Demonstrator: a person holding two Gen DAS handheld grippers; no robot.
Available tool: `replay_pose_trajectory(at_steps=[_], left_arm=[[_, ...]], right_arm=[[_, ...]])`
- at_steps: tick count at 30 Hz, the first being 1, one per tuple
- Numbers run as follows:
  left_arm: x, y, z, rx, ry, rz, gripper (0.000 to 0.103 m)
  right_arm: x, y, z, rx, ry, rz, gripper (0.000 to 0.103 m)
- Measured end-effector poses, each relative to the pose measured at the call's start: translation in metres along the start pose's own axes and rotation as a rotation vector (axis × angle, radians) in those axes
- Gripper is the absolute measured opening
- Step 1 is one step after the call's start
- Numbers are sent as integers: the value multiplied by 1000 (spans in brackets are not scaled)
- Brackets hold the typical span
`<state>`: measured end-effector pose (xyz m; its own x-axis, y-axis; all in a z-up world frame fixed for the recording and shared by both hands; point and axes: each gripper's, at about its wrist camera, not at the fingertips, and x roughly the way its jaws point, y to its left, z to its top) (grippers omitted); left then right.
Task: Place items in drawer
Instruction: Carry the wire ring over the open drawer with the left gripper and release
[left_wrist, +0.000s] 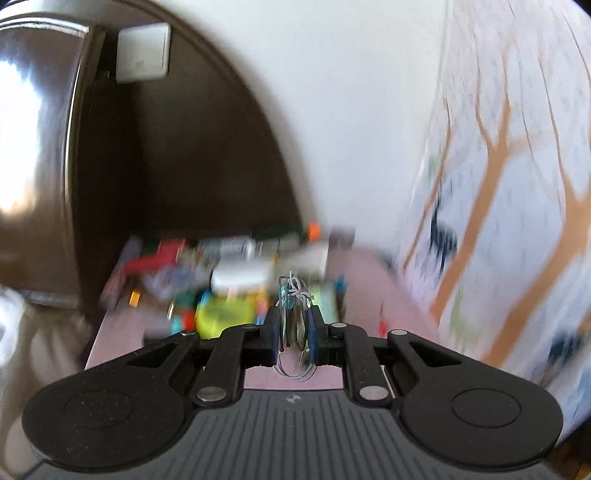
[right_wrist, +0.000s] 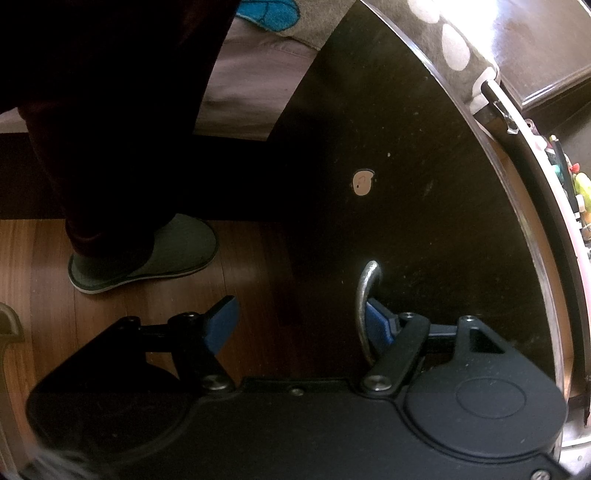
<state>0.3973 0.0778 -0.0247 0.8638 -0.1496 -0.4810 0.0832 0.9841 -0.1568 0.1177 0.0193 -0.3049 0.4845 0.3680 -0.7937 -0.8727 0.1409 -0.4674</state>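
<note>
In the left wrist view my left gripper (left_wrist: 293, 325) is shut on a coiled white cable (left_wrist: 295, 295) tied with a twist tie. It hangs above a pink surface (left_wrist: 354, 266) with a blurred heap of colourful items (left_wrist: 229, 280) behind it. In the right wrist view my right gripper (right_wrist: 299, 325) is open. Its right finger (right_wrist: 380, 325) is hooked behind the metal handle (right_wrist: 365, 302) of the dark drawer front (right_wrist: 424, 184). The left finger (right_wrist: 221, 325) hangs free over the floor. Small items show inside the drawer (right_wrist: 576, 184) at the right edge.
A dark wooden panel (left_wrist: 184, 155) and a patterned curtain (left_wrist: 517, 184) flank the white wall. A person's slippered foot (right_wrist: 147, 254) stands on the wooden floor (right_wrist: 55, 295) left of the drawer. A bed edge (right_wrist: 251, 81) lies behind.
</note>
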Motion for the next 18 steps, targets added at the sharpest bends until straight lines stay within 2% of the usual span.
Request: replay_pose_trajectory(at_steps=[1,2,4,7,11,14,15,16,17,18], left_arm=[[1,0,13,-21,-32,-13,13],[1,1,27,-46,-66,-31,0],[-3,3,52,-96,-130,-66,0],[-7,0,81,-113,-187,-72,0],[0,-12,92,-58,-171,-24,0],[15,-13,70,7,-81,31,0],[21,-7,59,-7,-29,14,2],[31,-1,44,-19,34,7,18],[37,2,29,-7,78,26,52],[41,6,14,8,105,59,68]], right_arm=[[0,0,0,0,0,0,75],[0,0,0,1,-1,0,75],[0,0,0,0,-2,0,75],[0,-1,-1,-2,-3,2,75],[-1,-1,-2,-4,-4,3,75],[-1,-1,-2,-6,-4,4,75],[-1,-1,-2,-6,-5,5,75],[-1,-1,-2,-5,-5,5,75],[-1,-2,-2,-5,-5,6,75],[-1,-2,-2,-5,-5,6,75]])
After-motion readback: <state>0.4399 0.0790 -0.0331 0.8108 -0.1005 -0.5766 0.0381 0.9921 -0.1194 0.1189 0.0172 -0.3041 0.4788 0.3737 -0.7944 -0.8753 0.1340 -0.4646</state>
